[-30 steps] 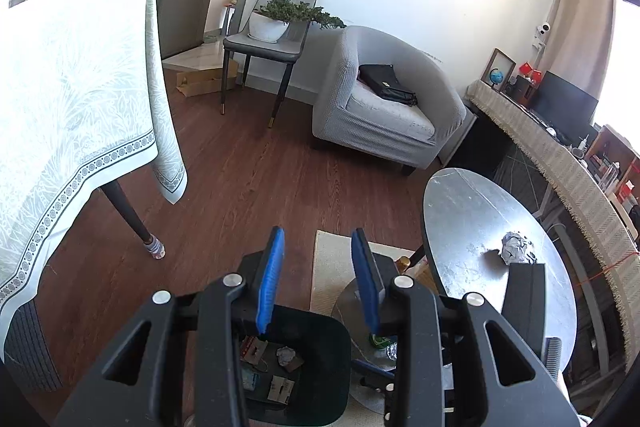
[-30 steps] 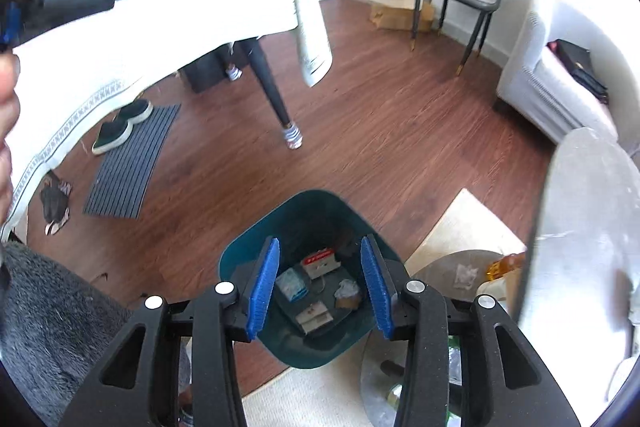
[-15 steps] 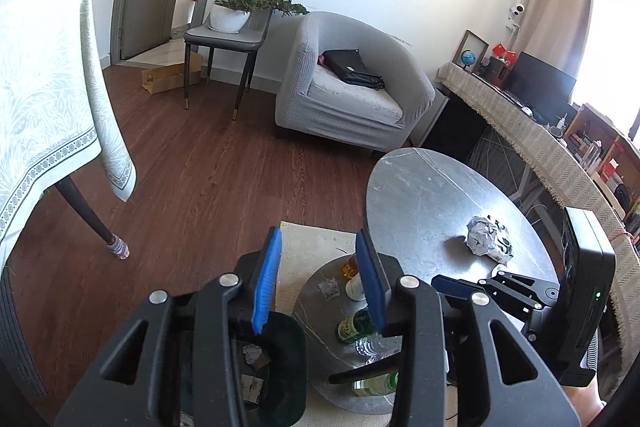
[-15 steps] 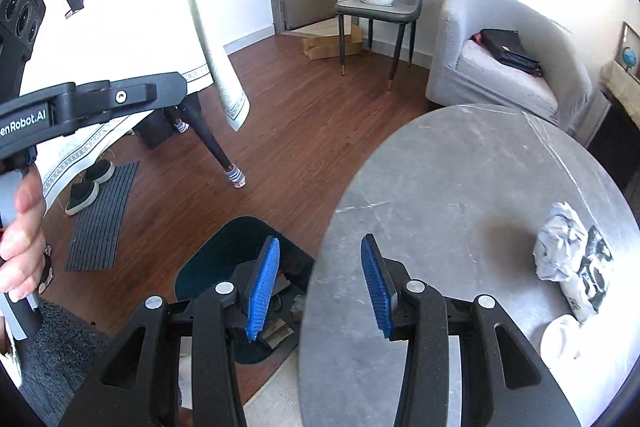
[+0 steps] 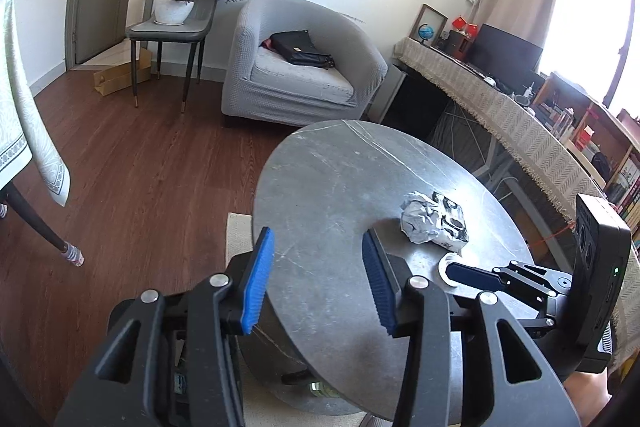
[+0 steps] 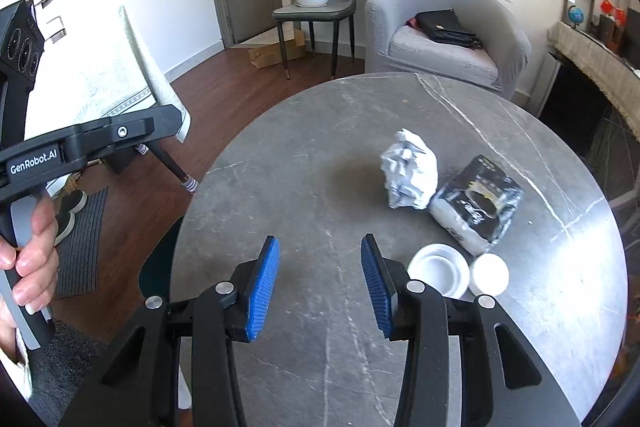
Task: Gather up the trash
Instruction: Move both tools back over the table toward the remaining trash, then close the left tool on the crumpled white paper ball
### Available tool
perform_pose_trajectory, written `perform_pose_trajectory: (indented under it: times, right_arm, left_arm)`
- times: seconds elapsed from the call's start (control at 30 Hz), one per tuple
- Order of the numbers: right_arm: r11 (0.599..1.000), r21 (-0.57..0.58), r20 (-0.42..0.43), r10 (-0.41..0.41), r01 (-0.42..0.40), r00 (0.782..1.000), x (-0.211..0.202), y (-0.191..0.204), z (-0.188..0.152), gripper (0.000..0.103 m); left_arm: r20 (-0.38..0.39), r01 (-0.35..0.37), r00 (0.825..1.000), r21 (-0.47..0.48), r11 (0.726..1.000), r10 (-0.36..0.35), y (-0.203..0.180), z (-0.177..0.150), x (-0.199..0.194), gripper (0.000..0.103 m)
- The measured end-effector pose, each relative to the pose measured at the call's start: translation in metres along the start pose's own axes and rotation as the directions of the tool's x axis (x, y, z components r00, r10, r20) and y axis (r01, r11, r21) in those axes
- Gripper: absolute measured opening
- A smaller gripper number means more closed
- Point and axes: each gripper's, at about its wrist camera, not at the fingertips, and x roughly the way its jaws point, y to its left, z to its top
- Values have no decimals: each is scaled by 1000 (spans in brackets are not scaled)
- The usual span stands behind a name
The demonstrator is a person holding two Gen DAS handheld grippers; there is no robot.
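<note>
- Your trash sits on the round grey table point(image 6: 304, 163): a crumpled white paper ball point(image 6: 409, 174) with a black-and-white packet point(image 6: 476, 205) touching its right side.
- Just in front of the packet lie two small white round pieces side by side, a shallow ringed lid point(image 6: 438, 269) and a plain cap point(image 6: 489, 274); whether either holds anything you cannot tell.
- The dark teal bin point(image 6: 158, 267) stands on the floor at the table's left edge, mostly hidden under the tabletop, so its contents do not show here.
- Your right gripper point(image 6: 320, 281) hangs over the table short of the paper ball, its blue pads apart with only bare tabletop between them; it grips nothing.
- Your left gripper point(image 5: 318, 277) is over the table's near-left rim, its jaws have just been opening, and nothing is between the pads.
- In the right wrist view your left hand point(image 6: 28, 259) wraps the black handle of that gripper at the left edge.
- The tabletop is grey stone with pale veins; a lower round shelf shows beneath it.
- The floor point(image 5: 140, 179) is dark wood, with a pale rug under the table.
- Behind stand a grey armchair point(image 5: 296, 67) with a black bag point(image 5: 300, 49) on its seat, and a chair point(image 5: 176, 27) carrying a potted plant point(image 5: 176, 3).
- A table with a patterned cloth point(image 6: 116, 83) is at the left.
</note>
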Motion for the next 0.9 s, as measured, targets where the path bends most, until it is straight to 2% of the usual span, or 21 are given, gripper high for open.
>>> perform_pose_trajectory:
  times: [0.23, 0.43, 0.53, 0.9]
  right_arm:
    - [998, 54, 3, -23, 23, 1000, -15, -33, -16, 43]
    - [995, 95, -24, -21, 23, 999, -14, -53, -30, 43]
    - [994, 111, -28, -11, 14, 1000, -10, -58, -34, 46]
    - [990, 135, 0, 27, -27, 1000, -4, -64, -33, 46]
  left_arm:
    - [-42, 54, 998, 50, 997, -52, -38, -3, 26, 54]
    - [-74, 74, 995, 90, 993, -68, -70, -6, 51, 60]
    - [-83, 76, 994, 94, 993, -68, -78, -6, 62, 65]
    - [-104, 79, 992, 49, 996, -73, -85, 3, 94, 70]
